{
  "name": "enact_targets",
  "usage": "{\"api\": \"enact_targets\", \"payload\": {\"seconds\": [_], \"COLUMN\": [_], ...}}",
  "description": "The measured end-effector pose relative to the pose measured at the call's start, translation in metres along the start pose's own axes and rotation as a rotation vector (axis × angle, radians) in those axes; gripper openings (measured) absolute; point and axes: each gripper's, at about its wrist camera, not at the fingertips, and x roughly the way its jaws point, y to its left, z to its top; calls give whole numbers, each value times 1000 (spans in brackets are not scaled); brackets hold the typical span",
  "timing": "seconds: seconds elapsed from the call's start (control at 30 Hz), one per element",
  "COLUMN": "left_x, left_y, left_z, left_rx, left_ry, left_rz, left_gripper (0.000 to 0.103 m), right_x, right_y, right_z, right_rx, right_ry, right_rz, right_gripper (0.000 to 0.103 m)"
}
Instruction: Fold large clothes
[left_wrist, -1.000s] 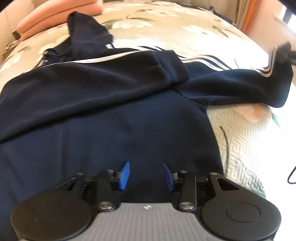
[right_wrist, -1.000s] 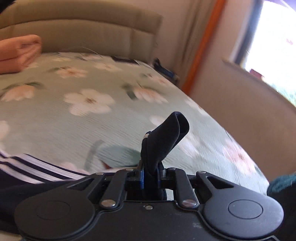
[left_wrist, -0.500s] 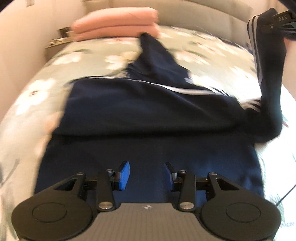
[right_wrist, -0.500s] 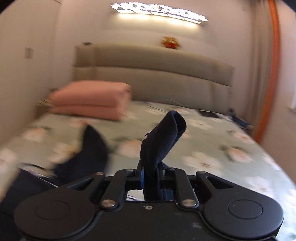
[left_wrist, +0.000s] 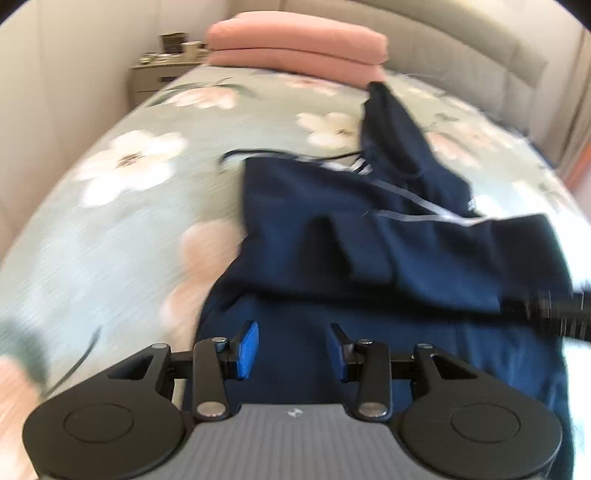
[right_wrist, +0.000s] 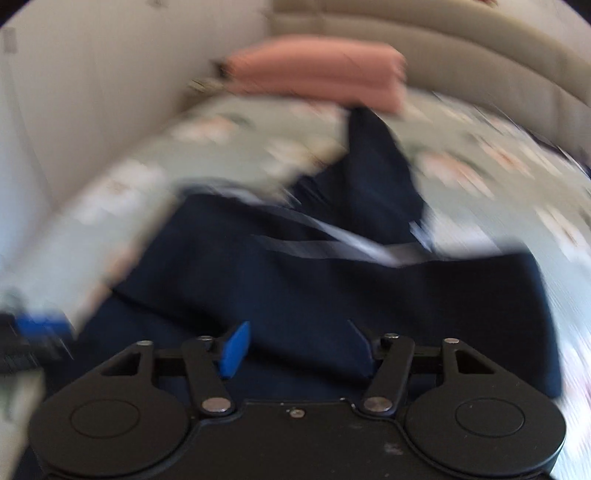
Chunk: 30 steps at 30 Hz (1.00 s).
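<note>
A navy hooded jacket (left_wrist: 369, 258) with white stripes lies on the floral bed, both sleeves folded across its body and the hood (left_wrist: 388, 122) pointing toward the headboard. It also fills the right wrist view (right_wrist: 314, 280), which is blurred. My left gripper (left_wrist: 291, 349) is open and empty, low over the jacket's near hem. My right gripper (right_wrist: 299, 347) is open and empty over the jacket's near part; its black body shows blurred at the right edge of the left wrist view (left_wrist: 554, 310).
A folded pink blanket (left_wrist: 295, 51) lies at the head of the bed by the padded headboard (left_wrist: 480, 55). A nightstand (left_wrist: 159, 74) stands at the far left against the wall. Floral bedspread (left_wrist: 110, 221) shows left of the jacket.
My right gripper has opened and let go of the sleeve, which now lies folded across the jacket. Both views have swung left toward the jacket's left side.
</note>
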Motion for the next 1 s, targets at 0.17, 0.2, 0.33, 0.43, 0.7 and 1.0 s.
{"api": "enact_targets", "payload": {"seconds": [0.17,0.2,0.33,0.43,0.7,1.0], "left_x": [45,56,102,114,43,80], "left_y": [-14,-15,-20,-30,-35,9], "left_z": [42,47,54,45,84,77], "left_rx": [-38,-65,-132,-136,-91,114], "left_ry": [-45,-34,93,113,-133,35], "left_rz": [-155,-175,-171,-148,-232,53], "left_gripper": [56,58,52,14,8,22], "right_x": [-5,-5,-7,-1,-3,4], "right_y": [-40,-42,-35,-25,-30,-48], "right_z": [-21,-22,-30,-35,-20,-6], "right_rx": [109,119,148,130,153,172], "right_ry": [47,51,58,50,-20,-36], "right_rz": [-161,-182,-195,-204,-241,-287], "right_gripper": [53,53,53,53,53,55]}}
